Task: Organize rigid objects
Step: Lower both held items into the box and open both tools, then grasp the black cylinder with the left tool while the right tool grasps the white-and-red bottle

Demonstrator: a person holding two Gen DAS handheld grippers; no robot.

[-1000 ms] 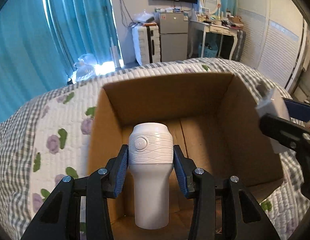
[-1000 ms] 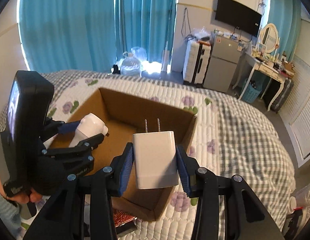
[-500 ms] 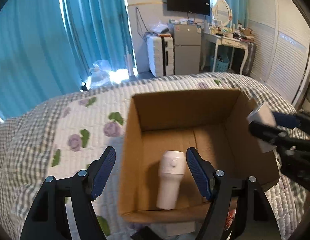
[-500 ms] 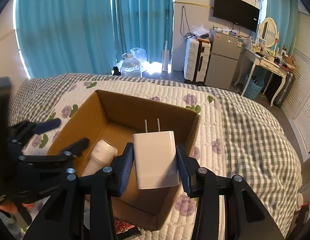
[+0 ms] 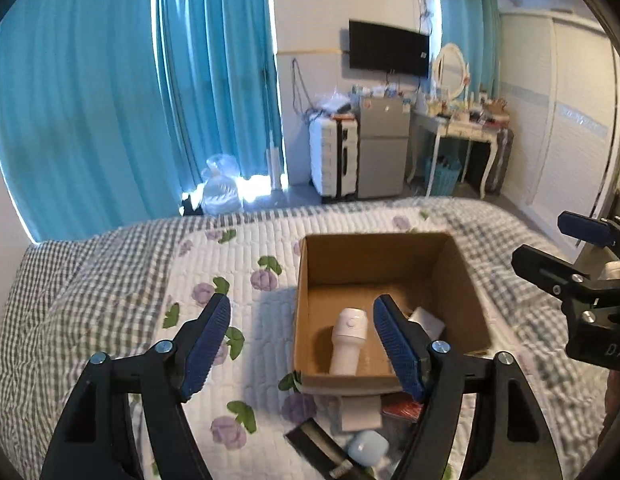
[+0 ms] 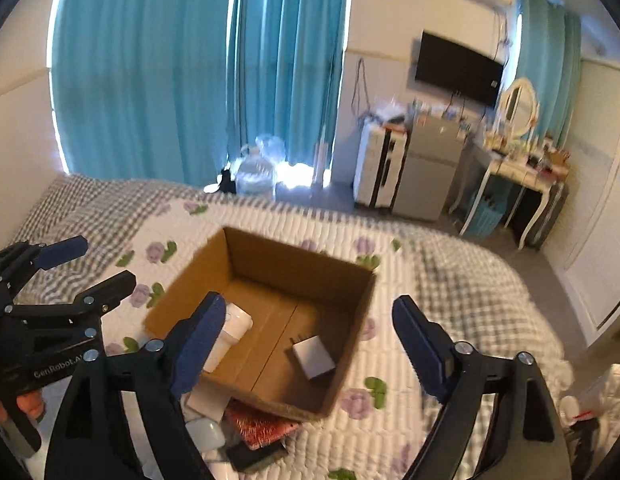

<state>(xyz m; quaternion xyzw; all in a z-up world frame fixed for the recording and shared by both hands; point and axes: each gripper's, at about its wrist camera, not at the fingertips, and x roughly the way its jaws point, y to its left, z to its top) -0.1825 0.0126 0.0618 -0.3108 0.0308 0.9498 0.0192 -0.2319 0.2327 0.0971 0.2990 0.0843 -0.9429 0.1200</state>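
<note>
An open cardboard box stands on the quilted bed. A white ribbed bottle lies on the box floor at its left side. A white plug charger lies on the floor at its right side. My left gripper is open and empty, raised above the box's near left corner. My right gripper is open and empty above the box. Each gripper shows at the edge of the other's view.
Several small items lie on the quilt in front of the box: a white box, a red packet, a pale blue case and a black item. A suitcase, fridge and dressing table stand beyond the bed.
My right gripper opened and the charger dropped into the box. Both grippers drew back and up from the box. A second ago my left gripper let go of the bottle.
</note>
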